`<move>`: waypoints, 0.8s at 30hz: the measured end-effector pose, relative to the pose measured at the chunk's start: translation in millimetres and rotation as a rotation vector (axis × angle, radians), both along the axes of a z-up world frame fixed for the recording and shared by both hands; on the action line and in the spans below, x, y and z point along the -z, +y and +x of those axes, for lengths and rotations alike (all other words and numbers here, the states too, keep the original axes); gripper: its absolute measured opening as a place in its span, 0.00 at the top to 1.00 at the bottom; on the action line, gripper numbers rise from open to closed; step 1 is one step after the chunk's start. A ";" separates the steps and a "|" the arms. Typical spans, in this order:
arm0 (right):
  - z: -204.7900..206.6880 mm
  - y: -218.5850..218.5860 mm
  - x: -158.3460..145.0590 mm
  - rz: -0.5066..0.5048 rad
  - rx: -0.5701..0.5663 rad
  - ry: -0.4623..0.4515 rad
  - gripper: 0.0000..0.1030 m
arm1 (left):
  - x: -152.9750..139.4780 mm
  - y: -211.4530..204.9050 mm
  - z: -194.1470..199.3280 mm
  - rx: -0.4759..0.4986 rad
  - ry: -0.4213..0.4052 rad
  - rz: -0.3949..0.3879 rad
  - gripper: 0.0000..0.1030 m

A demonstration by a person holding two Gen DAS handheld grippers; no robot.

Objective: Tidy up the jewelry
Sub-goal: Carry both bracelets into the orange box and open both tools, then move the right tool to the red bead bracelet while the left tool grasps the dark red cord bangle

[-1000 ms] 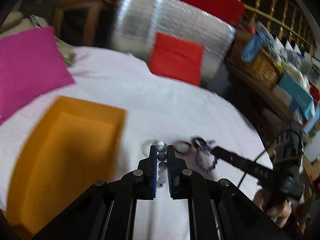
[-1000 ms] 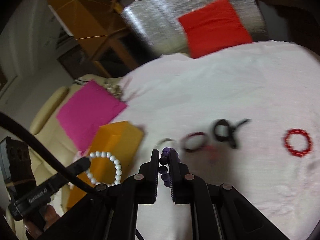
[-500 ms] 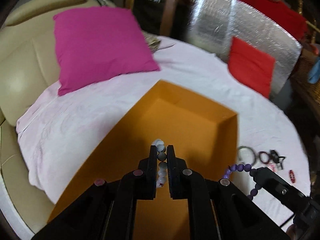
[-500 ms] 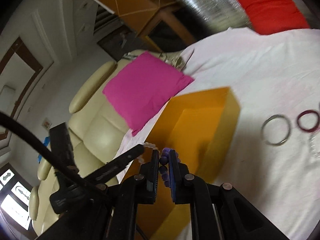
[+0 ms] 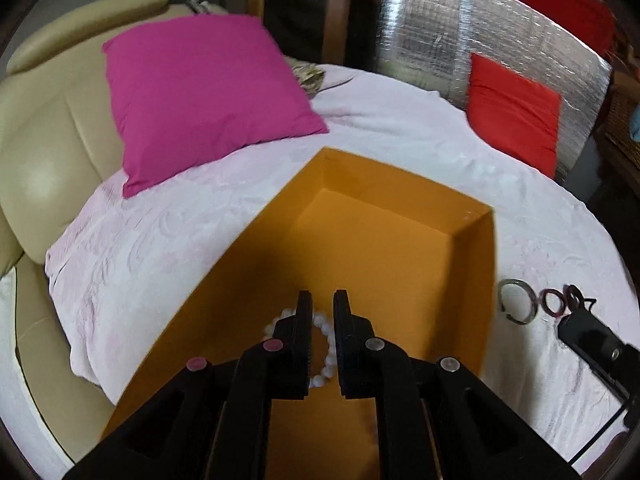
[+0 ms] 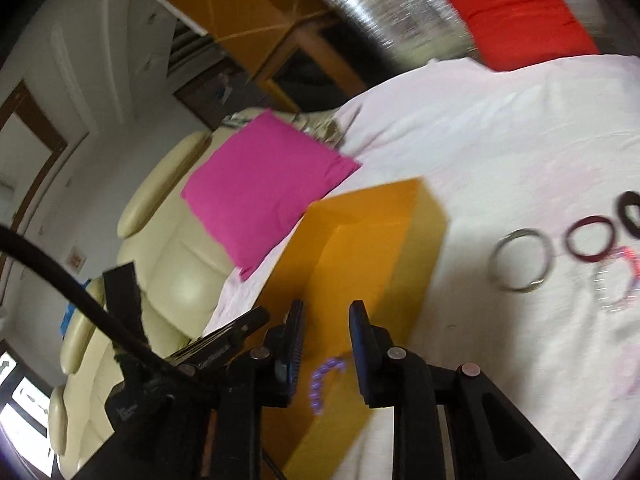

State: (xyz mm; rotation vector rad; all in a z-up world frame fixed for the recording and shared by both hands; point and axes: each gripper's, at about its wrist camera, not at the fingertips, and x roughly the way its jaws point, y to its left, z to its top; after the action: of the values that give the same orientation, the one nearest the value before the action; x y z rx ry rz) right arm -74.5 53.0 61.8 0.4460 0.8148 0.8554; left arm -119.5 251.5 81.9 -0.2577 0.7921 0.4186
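Two open claws, left gripper and right gripper, hover above the orange cardboard box; white bead bracelet lies light, floppy, slippery at six o'clock inside, best pinched across one bead strand.

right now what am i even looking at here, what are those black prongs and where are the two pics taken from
No robot here: a person holds a pair of black tongs in each hand, with a wide-angle camera on each looking along its two fingers. One picture is from the left tongs, the other from the right tongs. Both are open, above an orange box on a white cloth. Neither holds anything. A white bead bracelet lies in the box, and a purple bead bracelet, blurred, shows below the right tongs. On the cloth beside the box lie a silver bangle, a dark red ring and a black piece. A pink pillow lies behind.
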 end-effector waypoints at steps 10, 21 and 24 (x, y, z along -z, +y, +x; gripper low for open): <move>16.3 -122.2 -11.8 -0.033 0.206 0.023 0.76 | -9.2 -73.7 26.0 0.141 -0.019 0.053 0.81; 28.5 -239.2 -2.5 -0.021 0.440 0.116 0.76 | 6.1 -168.4 61.9 0.342 0.034 0.052 0.77; 31.8 -262.9 4.5 -0.021 0.483 0.160 0.76 | 16.6 -188.0 75.0 0.387 0.073 0.018 0.77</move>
State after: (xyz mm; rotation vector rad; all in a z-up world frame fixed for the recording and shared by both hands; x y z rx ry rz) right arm -42.6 -209.9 57.3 0.6665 0.8152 0.3658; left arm -44.6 63.5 65.3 -0.0683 0.8872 0.0702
